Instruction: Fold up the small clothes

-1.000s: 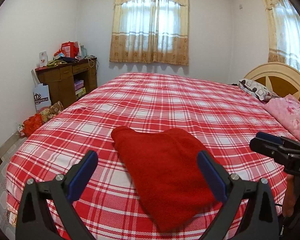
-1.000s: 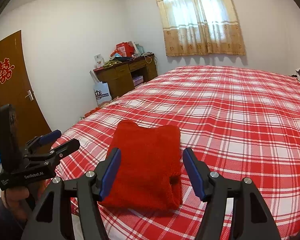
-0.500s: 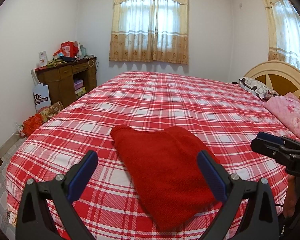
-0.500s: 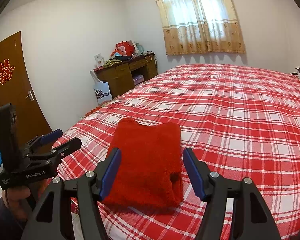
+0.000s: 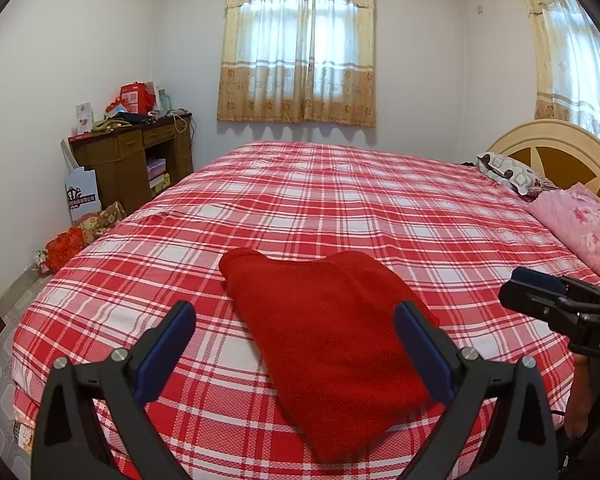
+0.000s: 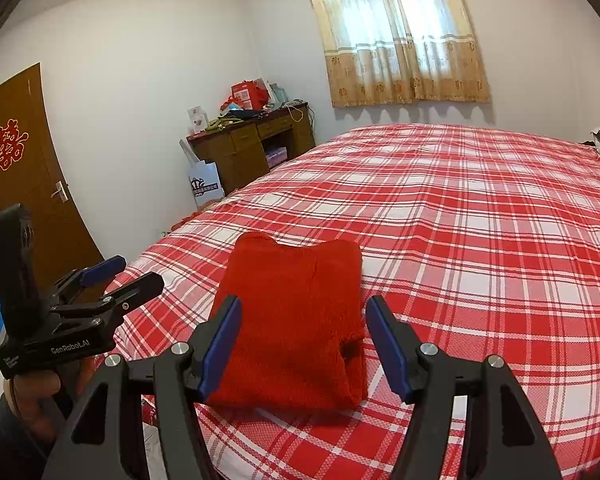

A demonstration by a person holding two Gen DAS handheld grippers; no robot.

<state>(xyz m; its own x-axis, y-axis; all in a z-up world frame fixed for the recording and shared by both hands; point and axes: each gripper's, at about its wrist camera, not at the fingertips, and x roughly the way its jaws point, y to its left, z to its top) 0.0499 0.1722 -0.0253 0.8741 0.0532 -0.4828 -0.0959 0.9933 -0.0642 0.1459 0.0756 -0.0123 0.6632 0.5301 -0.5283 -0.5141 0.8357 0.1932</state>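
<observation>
A folded red knit garment (image 5: 332, 344) lies flat near the front edge of the bed (image 5: 340, 200), which has a red and white checked sheet. My left gripper (image 5: 296, 352) hovers open just in front of it, nothing between its blue pads. From the right wrist view the same garment (image 6: 296, 320) lies ahead of my right gripper (image 6: 304, 344), which is also open and holds nothing. Each gripper shows in the other's view: the right gripper (image 5: 556, 300) at the right edge, the left gripper (image 6: 112, 280) at the left, held in a hand.
Pillows (image 5: 576, 224) and a wooden headboard (image 5: 556, 148) are at the right end of the bed. A cluttered wooden desk (image 5: 136, 156) stands against the far left wall, with bags (image 5: 80, 232) on the floor beside it. A brown door (image 6: 24, 168) is at the left.
</observation>
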